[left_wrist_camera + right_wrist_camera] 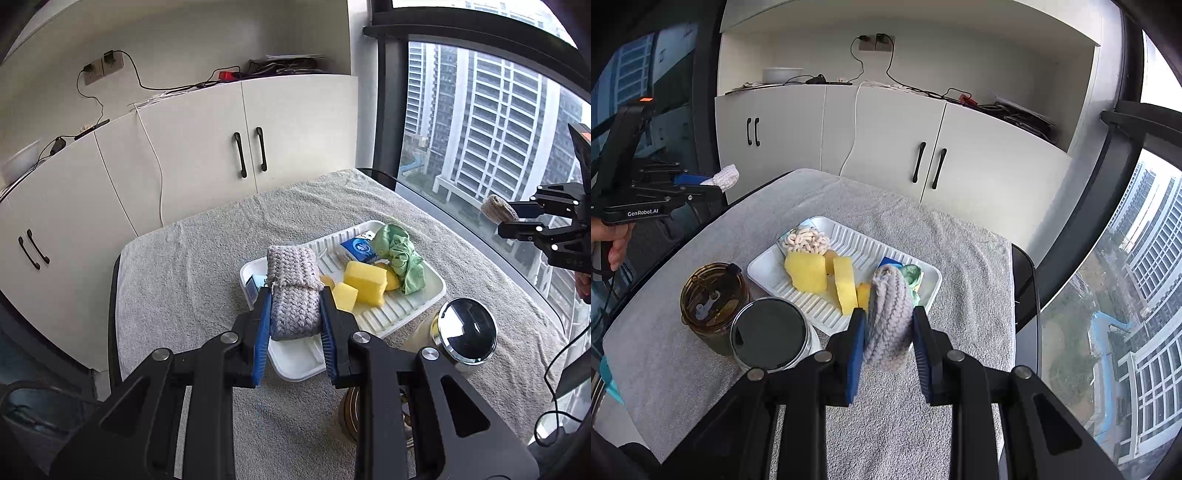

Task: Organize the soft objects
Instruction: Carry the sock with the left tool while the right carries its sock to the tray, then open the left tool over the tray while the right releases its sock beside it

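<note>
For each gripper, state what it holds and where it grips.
Left gripper: knitted roll, clamped across its sides. Right gripper: another knitted roll, likewise.

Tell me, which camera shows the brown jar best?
The right wrist view. There the brown jar stands in full sight on the towel beside the white tray, lid and all. In the left wrist view only a dark sliver shows behind the hand-held gripper.
</note>
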The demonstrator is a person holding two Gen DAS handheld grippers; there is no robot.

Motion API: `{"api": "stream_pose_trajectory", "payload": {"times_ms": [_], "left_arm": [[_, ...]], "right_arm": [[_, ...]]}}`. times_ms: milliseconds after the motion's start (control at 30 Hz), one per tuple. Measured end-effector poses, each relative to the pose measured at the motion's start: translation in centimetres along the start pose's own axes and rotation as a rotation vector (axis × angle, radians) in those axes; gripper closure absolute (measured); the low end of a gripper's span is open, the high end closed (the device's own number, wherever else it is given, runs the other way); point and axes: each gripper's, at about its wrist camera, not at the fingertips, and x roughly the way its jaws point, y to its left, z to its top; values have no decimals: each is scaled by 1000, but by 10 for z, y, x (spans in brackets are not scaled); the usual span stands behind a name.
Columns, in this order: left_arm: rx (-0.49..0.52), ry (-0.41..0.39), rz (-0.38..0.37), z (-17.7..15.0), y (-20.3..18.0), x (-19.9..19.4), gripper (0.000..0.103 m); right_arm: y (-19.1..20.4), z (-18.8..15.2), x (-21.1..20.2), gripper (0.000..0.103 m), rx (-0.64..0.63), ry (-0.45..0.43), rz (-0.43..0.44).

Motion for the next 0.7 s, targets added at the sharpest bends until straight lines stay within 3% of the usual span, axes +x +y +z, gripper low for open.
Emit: {"api": "stream_pose_trajectory", "payload": {"times_ms": [300, 500, 700], "left_arm": [[59, 112, -89, 38, -1, 95, 80], [57, 198, -147, 41, 0, 152, 80], [67, 266, -188, 36, -6, 188, 80]], "right_arm": [[-7, 34, 80, 76, -50, 94, 96], [0, 37, 138, 76, -69, 177, 177], [0, 36, 181, 75, -73, 240, 185]]}}
